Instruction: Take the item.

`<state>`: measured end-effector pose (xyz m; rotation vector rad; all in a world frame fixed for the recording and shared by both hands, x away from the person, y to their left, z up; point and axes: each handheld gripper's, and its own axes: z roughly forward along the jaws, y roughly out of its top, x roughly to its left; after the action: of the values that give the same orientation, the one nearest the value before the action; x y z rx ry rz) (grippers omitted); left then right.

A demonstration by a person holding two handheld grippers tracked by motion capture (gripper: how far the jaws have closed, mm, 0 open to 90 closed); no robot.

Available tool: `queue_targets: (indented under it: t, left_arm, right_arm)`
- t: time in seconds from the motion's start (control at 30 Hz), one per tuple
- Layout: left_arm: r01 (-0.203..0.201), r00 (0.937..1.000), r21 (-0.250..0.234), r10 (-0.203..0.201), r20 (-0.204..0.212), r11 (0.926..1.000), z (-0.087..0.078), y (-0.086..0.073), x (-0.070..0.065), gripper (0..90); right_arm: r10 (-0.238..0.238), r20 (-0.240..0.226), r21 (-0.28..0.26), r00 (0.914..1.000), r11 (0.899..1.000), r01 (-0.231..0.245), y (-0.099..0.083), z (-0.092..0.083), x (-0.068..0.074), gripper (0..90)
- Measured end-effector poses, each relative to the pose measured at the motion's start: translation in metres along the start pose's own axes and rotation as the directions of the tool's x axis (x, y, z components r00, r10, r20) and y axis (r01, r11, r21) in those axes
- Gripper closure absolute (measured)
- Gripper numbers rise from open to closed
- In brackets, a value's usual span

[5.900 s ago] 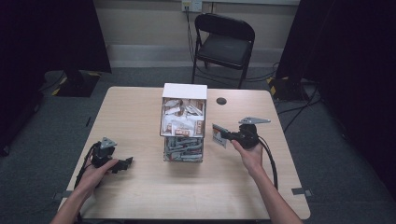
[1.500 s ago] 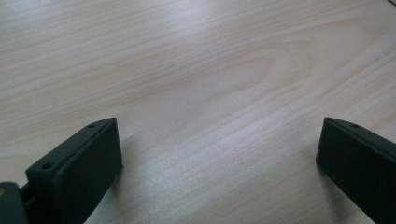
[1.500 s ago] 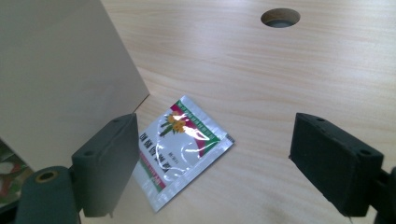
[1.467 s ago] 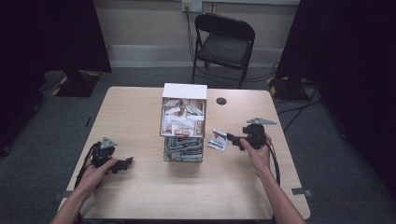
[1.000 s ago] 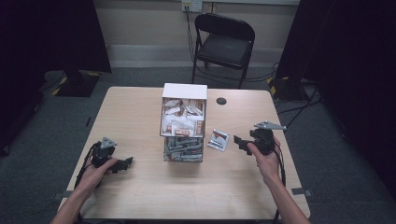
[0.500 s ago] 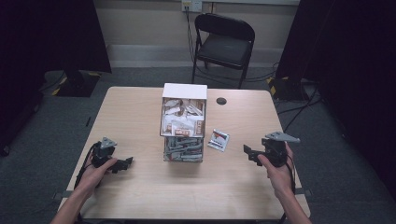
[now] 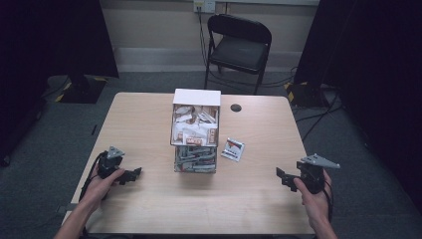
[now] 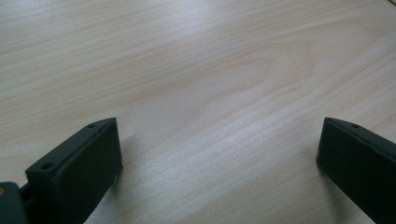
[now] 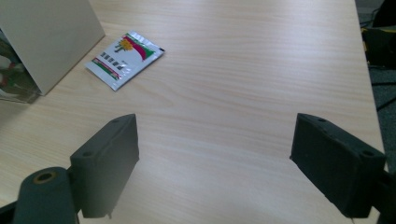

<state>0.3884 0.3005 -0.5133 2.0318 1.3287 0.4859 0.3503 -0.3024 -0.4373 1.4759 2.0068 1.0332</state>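
Observation:
A small silver packet (image 7: pixel 233 149) (image 9: pixel 124 59) with red, green and white print lies flat on the wooden table (image 7: pixel 259 194), just right of the white box (image 7: pixel 196 122) full of packets. My right gripper (image 7: pixel 281 177) (image 9: pixel 215 165) is near the table's front right edge, well clear of the packet. Its jaws have just been opening and stand wide, with bare wood between them. My left gripper (image 7: pixel 135 174) (image 8: pixel 215 163) rests at the front left, jaws wide apart over bare table.
A clear container (image 7: pixel 195 159) of packets stands in front of the white box (image 9: pixel 46 37). A dark round hole (image 7: pixel 236 107) sits in the table behind the packet. A black folding chair (image 7: pixel 239 45) stands beyond the far edge.
My right gripper has drawn back from the packet toward the front right edge. The packet stays where it lay beside the box. The left gripper has not moved.

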Motion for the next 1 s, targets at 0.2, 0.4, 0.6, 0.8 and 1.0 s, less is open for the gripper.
queue_targets:
  t: [0.2, 0.4, 0.6, 0.8, 1.0]
  left_arm:
    - [-0.001, 1.0000, 0.001, 0.001, 0.000, 1.0000, 0.000, 0.000, 0.000, 0.0]
    - [-0.001, 1.0000, 0.001, 0.001, -0.002, 1.0000, 0.000, 0.000, 0.000, 0.0]
    - [-0.001, 1.0000, 0.001, 0.001, -0.001, 1.0000, 0.000, 0.000, 0.000, 0.0]
    - [0.001, 1.0000, 0.000, -0.001, -0.002, 1.0000, 0.000, 0.000, 0.000, 0.0]
    - [0.003, 1.0000, 0.000, -0.003, -0.003, 1.0000, 0.000, 0.000, 0.000, 0.0]
  right_arm:
    - [0.035, 0.076, 0.025, 0.9965, 0.999, -0.037, -0.017, 0.001, -0.014, 16.3]
    - [0.056, 0.127, 0.083, 0.9904, 0.994, -0.067, -0.031, 0.016, -0.022, 15.3]
    - [0.059, 0.164, 0.148, 0.9847, 0.985, -0.084, -0.035, 0.035, -0.013, 16.1]
    - [0.016, 0.172, 0.162, 0.9849, 0.986, -0.045, -0.037, 0.045, -0.004, 14.0]
    - [0.035, 0.201, 0.101, 0.9789, 0.993, -0.056, -0.042, 0.048, -0.004, 11.7]
